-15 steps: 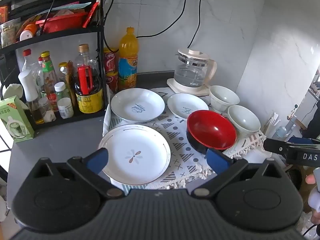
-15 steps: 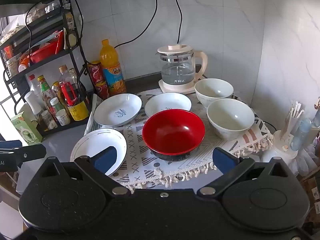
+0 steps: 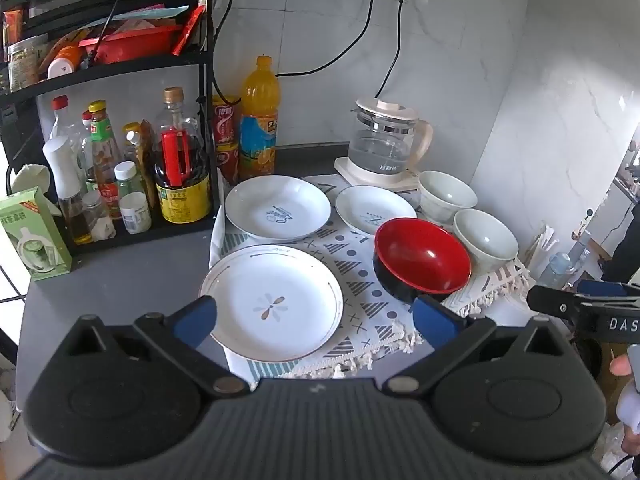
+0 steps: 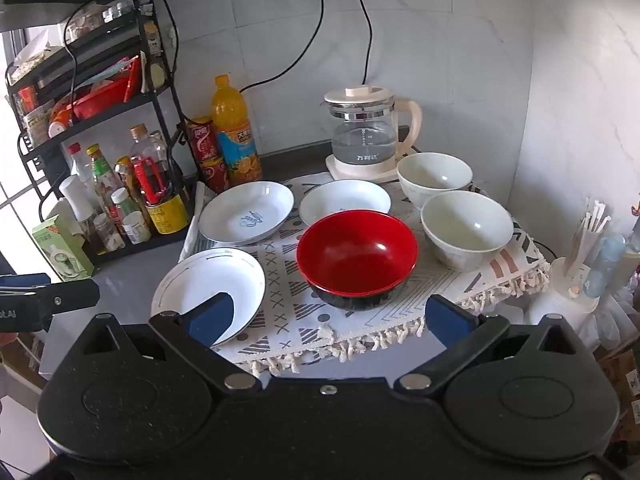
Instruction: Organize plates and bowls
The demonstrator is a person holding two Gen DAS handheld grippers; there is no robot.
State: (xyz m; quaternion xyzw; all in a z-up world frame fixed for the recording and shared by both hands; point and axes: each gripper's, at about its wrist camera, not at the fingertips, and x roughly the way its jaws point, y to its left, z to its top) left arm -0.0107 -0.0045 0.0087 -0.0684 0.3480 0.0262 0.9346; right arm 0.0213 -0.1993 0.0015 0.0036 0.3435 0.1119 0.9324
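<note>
Since the earlier frame, nothing has moved: I see the crockery lying as it did and both grippers at the same stand-off from it.

Layout, left to right. The flower plate sits nearest me at the left edge of the patterned cloth, with the left gripper hovering above its near rim, jaws spread to full width and holding nothing. Behind it lies the lettered plate, and to its right the small plate. The red bowl sits mid-cloth, directly ahead of the right gripper, whose jaws are likewise spread wide and empty. The far white bowl and near white bowl stand just beside each other at the right end, in front of the kettle.

Step in hand, as I judge it: the opening approach. No piece is stacked yet; all six lie singly on the counter.

The next move calls for choosing one piece per gripper. I would lower the left jaws over the flower plate's rim, one finger above and one below, and close firmly. Glazed rims are slippery, so the bite should be deep before lifting.
</note>
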